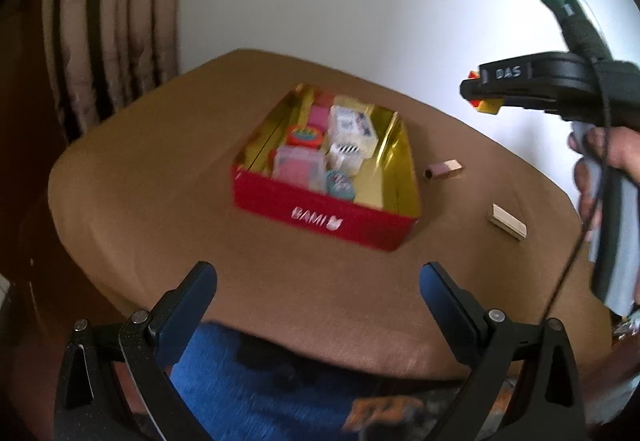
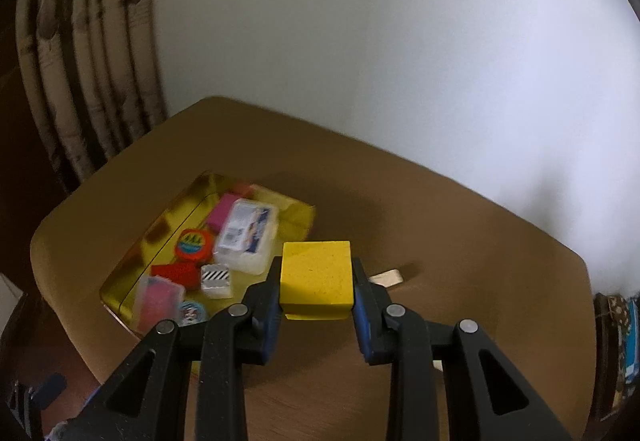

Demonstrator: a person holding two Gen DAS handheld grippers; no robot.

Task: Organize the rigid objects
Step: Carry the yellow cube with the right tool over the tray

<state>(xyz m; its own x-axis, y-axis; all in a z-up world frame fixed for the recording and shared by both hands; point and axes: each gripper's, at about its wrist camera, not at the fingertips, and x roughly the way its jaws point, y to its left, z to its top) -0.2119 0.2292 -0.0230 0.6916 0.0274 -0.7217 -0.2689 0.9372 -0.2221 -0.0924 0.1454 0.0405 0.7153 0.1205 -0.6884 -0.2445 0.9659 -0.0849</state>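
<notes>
A red tin box with a gold inside sits on the brown table and holds several small items. It also shows in the right wrist view. My right gripper is shut on a yellow block and holds it above the table, just right of the box. In the left wrist view the right gripper hangs high at the right with the yellow block partly hidden in it. My left gripper is open and empty above the table's near edge.
A small pink and tan piece and a pale wooden slat lie on the table right of the box. A curtain hangs at the left and a white wall stands behind. Blue cloth lies below the near edge.
</notes>
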